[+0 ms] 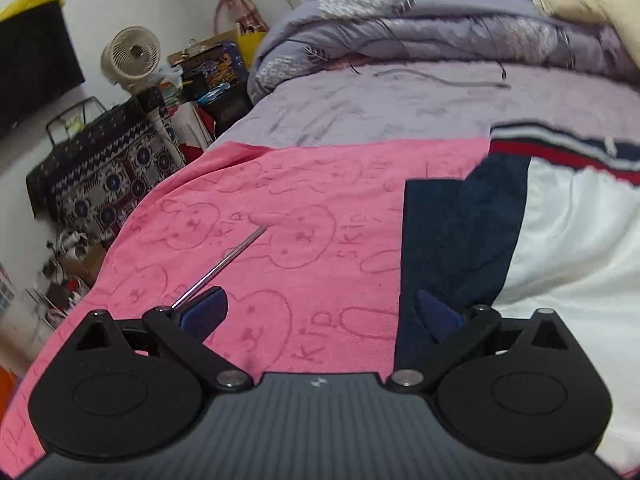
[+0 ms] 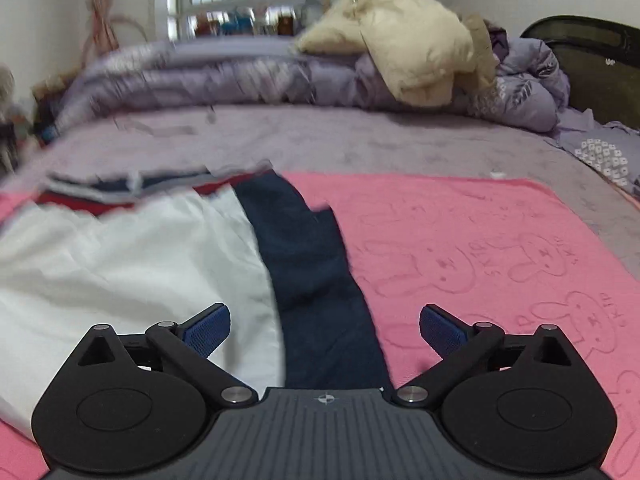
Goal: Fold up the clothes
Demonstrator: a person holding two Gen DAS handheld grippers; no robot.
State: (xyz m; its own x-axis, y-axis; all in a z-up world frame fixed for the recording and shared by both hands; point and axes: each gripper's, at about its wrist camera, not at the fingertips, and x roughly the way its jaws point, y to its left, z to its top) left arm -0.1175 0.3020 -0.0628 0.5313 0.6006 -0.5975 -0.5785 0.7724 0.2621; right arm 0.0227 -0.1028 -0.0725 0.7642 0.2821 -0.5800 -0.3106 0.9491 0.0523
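A white garment with navy side panels and a red, white and navy striped collar lies on a pink blanket on the bed. It shows at the right of the left wrist view (image 1: 568,240) and at the left of the right wrist view (image 2: 128,264). My left gripper (image 1: 324,316) is open and empty, low over the blanket (image 1: 304,208), its right finger over the garment's navy left edge (image 1: 448,248). My right gripper (image 2: 325,326) is open and empty, straddling the navy right edge (image 2: 316,288).
A thin metal rod (image 1: 224,266) lies on the blanket by my left finger. A folded purple quilt (image 2: 224,76) and a cream coat (image 2: 408,52) sit at the far side of the bed. A fan (image 1: 130,56) and clutter stand left of the bed.
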